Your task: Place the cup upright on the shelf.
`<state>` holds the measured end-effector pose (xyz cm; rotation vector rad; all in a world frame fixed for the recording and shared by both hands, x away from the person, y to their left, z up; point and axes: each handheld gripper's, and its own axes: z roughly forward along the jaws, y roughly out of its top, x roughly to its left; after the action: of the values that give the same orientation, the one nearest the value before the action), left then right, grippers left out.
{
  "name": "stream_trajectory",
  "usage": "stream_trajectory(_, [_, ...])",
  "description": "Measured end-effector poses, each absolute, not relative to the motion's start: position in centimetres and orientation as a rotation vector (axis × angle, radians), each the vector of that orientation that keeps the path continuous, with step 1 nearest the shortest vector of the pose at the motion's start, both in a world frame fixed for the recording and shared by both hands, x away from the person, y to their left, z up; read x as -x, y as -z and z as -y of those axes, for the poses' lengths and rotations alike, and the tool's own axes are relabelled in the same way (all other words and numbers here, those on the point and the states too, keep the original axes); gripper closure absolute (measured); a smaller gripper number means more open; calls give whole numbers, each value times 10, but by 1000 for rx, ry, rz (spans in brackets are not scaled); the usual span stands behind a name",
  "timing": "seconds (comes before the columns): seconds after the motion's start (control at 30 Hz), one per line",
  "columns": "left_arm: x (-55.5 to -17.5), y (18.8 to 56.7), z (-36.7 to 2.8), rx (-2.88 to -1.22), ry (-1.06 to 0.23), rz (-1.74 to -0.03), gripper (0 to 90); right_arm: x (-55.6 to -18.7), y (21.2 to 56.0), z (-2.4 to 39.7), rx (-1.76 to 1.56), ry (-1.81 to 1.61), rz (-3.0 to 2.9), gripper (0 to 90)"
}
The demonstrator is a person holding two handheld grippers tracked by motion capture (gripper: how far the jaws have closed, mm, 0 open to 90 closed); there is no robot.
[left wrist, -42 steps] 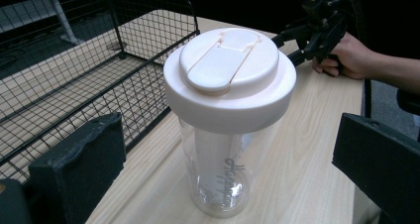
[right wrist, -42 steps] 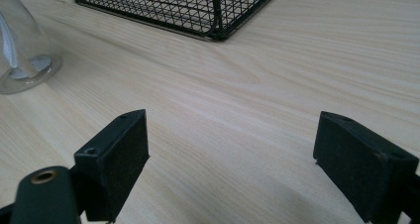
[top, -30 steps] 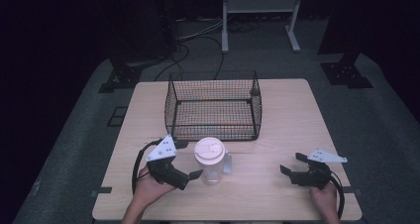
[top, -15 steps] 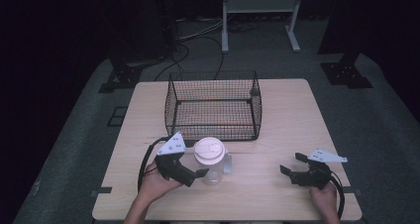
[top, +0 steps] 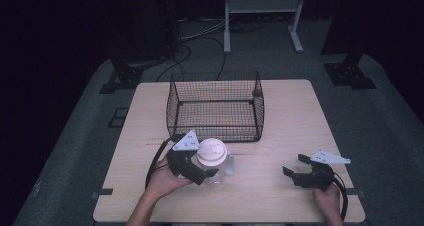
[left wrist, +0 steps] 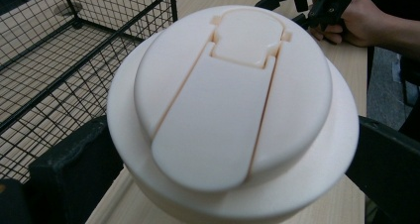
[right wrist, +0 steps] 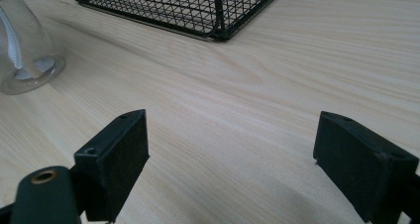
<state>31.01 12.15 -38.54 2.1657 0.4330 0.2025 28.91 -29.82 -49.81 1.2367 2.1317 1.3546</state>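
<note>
The clear cup (top: 215, 163) with a white lid (left wrist: 233, 105) stands near the wire basket (top: 216, 106); the left gripper (top: 202, 173) has one jaw on each side of it; the right gripper (top: 292, 170) rests on the table (top: 300, 111), far right, jaws spread wide.

1. The table (top: 300, 111) looks like pale wood with a fine, streaky grain and a smooth, slightly satin finish.
2. The basket (top: 215, 106) is thin black wire mesh on thicker black wire rods, with a dull coat.
3. The cup (right wrist: 22, 45) has a clear body, glossy like plastic or glass, with bright reflections.
4. The lid (left wrist: 233, 105) on the cup is cream plastic, smooth and matt.
5. The left gripper (top: 200, 168) and right gripper (top: 295, 167) are black, matt plastic, and the pads (right wrist: 116, 157) look faintly grainy.
6. The plate (top: 186, 142) on the left gripper is pale grey, flat and matt.
</note>
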Motion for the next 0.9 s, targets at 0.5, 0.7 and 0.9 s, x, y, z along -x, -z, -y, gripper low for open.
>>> stream_trajectory(0.5, [-318, 385, -111, -2247, -172, -440, 34, -289, 498, 299, -1239, -1353, -2132, 129])
stream_trajectory(0.7, [-318, 383, -110, -2263, -170, -445, 49, -290, 498, 299, -1233, -1354, -2134, 129])
stream_trajectory(0.9, [-319, 381, -109, -2282, -157, -446, 53, -290, 498, 299, -1240, -1352, -2132, 129])
